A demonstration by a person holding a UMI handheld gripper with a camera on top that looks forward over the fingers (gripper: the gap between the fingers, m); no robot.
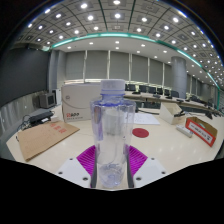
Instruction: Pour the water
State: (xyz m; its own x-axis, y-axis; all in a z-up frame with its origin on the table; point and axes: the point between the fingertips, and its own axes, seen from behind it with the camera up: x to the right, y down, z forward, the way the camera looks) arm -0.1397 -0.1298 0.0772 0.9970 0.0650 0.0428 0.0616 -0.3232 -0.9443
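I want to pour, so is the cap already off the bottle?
No, the white cap sits on top of the clear bottle held in the gripper.

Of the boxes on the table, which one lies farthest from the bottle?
The red box, off to the right; the white box stands right behind the clear bottle held between the fingers.

Gripper [111,160]: two fingers, each faced with a magenta pad [88,157] on its inner side. Pad surfaces carry a ribbed, grid-like texture. Remaining finger bodies appear dark, detail indiscernible.
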